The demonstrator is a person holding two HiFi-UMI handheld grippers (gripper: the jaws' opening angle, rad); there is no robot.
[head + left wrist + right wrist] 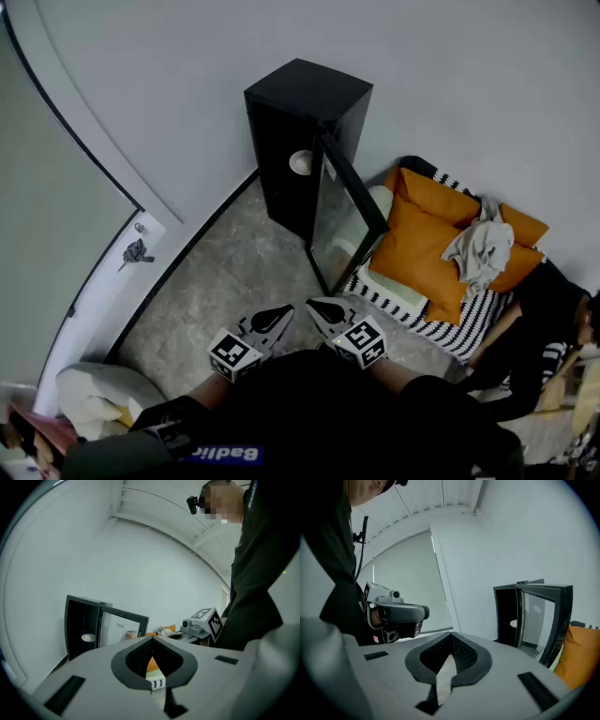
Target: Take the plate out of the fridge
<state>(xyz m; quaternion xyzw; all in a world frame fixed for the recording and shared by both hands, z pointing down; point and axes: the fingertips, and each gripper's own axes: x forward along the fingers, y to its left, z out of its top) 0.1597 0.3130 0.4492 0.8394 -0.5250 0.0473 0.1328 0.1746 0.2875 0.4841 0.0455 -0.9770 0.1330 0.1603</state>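
Right now your left gripper (281,314) and right gripper (319,309) both have their jaws pressed together with nothing between them. They are side by side over the floor (234,272), well apart from the black fridge (300,103). Its glass door (342,220) stands open, and the plate (300,162) sits on a shelf inside.

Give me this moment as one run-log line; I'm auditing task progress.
fridge: door open | plate: inside fridge, untouched | left tool: shut, empty | right tool: shut, empty | both tools: short of fridge
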